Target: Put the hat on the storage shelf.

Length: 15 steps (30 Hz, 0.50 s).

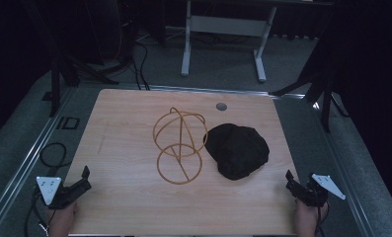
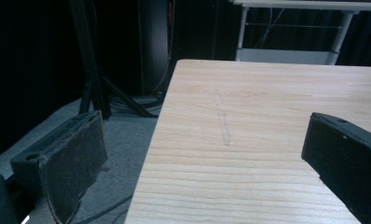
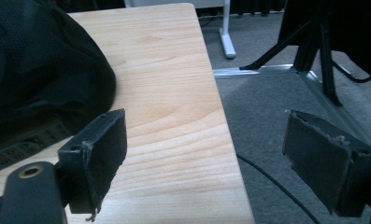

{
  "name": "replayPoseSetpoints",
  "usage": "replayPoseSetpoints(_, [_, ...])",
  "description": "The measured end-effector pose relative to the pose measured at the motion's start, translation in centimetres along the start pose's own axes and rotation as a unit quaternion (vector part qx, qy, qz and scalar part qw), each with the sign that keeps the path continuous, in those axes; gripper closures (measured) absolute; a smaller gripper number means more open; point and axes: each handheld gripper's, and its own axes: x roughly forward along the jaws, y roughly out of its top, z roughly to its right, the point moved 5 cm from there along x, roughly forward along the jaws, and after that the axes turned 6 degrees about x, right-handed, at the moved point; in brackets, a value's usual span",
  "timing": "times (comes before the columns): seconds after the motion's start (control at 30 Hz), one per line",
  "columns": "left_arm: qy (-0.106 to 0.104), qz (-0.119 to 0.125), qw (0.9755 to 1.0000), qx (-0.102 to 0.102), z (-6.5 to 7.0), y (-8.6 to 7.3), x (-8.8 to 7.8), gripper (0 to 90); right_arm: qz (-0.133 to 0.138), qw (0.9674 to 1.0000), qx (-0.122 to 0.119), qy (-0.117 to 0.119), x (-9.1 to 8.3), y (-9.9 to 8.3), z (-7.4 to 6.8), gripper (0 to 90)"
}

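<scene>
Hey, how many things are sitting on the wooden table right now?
2. A yellow wire frame stands near the table's middle, and a black cap lies just right of it, close against it. Nothing else seems hidden.

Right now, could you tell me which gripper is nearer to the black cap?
Right. The right gripper sits just beyond the black cap, toward the table's right edge; the left gripper is across the table at the left edge.

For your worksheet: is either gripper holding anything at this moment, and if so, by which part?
Nothing is held. The left gripper and right gripper sit open at the table's near corners, apart from the wire frame and black cap.
</scene>
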Motion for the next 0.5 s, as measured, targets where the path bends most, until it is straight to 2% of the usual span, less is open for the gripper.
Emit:
replayPoseSetpoints(0.13, [0.003, 0.002, 1.0, -0.001, -0.01, 0.0, -0.04, 0.6, 0.009, 0.9999, 0.005, -0.006, -0.19, 0.12, 0.12, 13.6])
replayPoseSetpoints(0.17, [0.006, 0.003, 1.0, 0.0, 0.01, 0.0, -0.08, 0.6, -0.005, 0.9999, 0.015, -0.003, 0.08, 0.03, 0.29, 14.8])
replayPoseSetpoints(0.2, [0.006, 0.003, 1.0, 0.001, 0.01, 0.0, -0.07, 0.6, -0.007, 0.9998, 0.015, 0.005, 0.13, 0.01, 0.24, 14.9])
replayPoseSetpoints(0.4, [-0.003, 0.004, 1.0, -0.005, -0.02, -0.01, -0.14, 0.6, -0.008, 0.9999, 0.007, 0.012, 0.17, 0.01, 0.07, 13.8])
replayPoseSetpoints(0.5, [-0.005, 0.003, 1.0, -0.005, 0.02, -0.01, -0.14, 0.6, -0.001, 0.9998, -0.01, 0.02, 0.24, 0.11, -0.2, 13.2])
